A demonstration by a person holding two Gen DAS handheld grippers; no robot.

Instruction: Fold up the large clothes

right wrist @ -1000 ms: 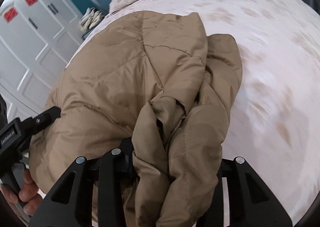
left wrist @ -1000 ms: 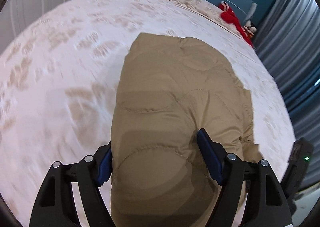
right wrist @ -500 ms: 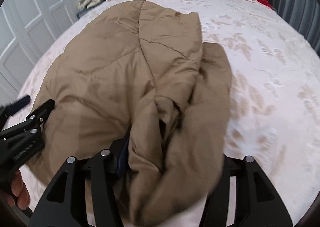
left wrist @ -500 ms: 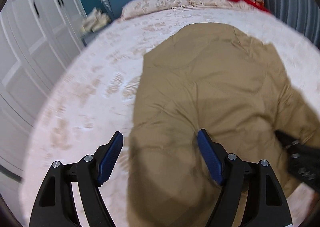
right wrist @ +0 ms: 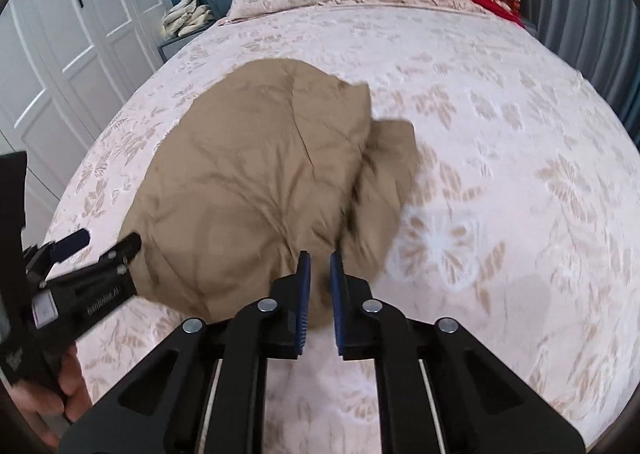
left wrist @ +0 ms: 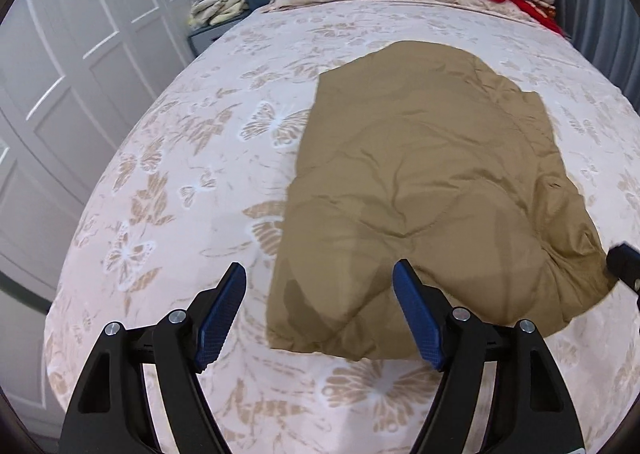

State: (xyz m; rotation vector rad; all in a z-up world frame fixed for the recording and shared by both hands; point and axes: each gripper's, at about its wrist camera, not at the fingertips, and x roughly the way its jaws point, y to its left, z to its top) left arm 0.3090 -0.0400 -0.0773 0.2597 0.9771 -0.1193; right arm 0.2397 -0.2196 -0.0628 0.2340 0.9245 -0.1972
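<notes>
Lying on the butterfly-print bedspread [left wrist: 168, 158], the tan padded jacket [left wrist: 432, 190] sits roughly folded near the foot of the bed, one bunched portion spilling from its right side. Left gripper [left wrist: 320, 306] hovers wide open above the near hem, holding nothing. Right gripper [right wrist: 319, 286] is almost closed, a narrow gap remaining, nothing between its fingers. Risk: the slippery, puffy fabric may spring open, and the loose bunch could drag out if pinched carelessly.
</notes>
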